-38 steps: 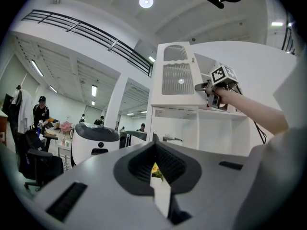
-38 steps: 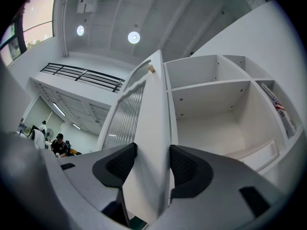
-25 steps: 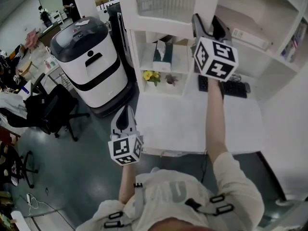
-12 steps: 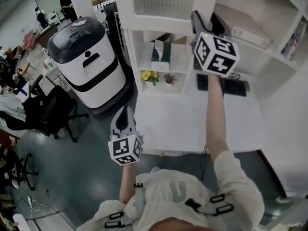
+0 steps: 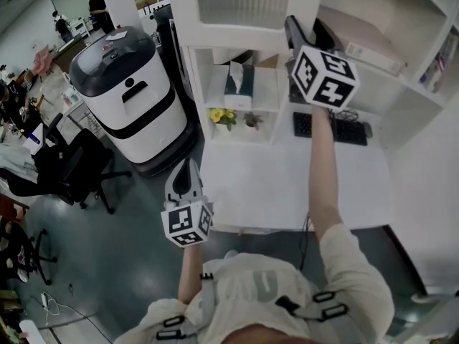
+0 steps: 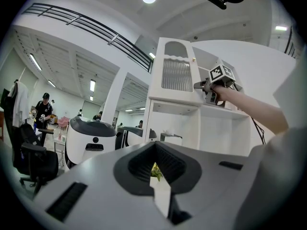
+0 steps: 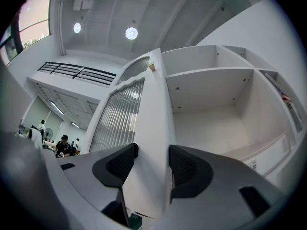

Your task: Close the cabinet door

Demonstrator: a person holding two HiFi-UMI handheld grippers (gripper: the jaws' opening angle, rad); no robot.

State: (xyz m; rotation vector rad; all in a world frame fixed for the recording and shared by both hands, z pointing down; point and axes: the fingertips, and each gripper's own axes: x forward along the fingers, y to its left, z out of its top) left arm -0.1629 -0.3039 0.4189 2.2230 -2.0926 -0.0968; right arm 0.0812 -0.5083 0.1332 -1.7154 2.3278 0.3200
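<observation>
Right gripper [image 7: 146, 169]: fingers pinching the free edge of the door [image 7: 144, 128], one pad on the ribbed-glass face, the other on the inner face. The door stands swung out from the upper cabinet [image 7: 211, 123], edge-on to the gripper, with the empty compartment open to its right.

Left gripper [image 6: 156, 164]: fingers pressed together, nothing in them. It is held low in front of the table [image 5: 272, 185], well apart from the door.

Step in hand, as I judge it: swing the door shut.
- Follow the hinge arc rather than pushing straight, or the pinch will twist on the edge.
- Hold lightly; the edge is thin and smooth and could slip out of the pads.
- Let go before the door meets the frame, or the inner finger gets caught between door and cabinet. A flat push on the outer face can finish it.
- Go slowly at the end because of the glass panel.

Surface: white table under the cabinet, with a keyboard [image 5: 337, 129] at the back. The lower shelves hold a tissue box [image 5: 235, 84] and small yellow flowers [image 5: 224, 113].

Room: open office with a grey floor. A large white-and-black machine [image 5: 136, 99] stands left of the table, with a black chair [image 5: 72, 167] further left. People [image 5: 97, 2] are in the far background.
</observation>
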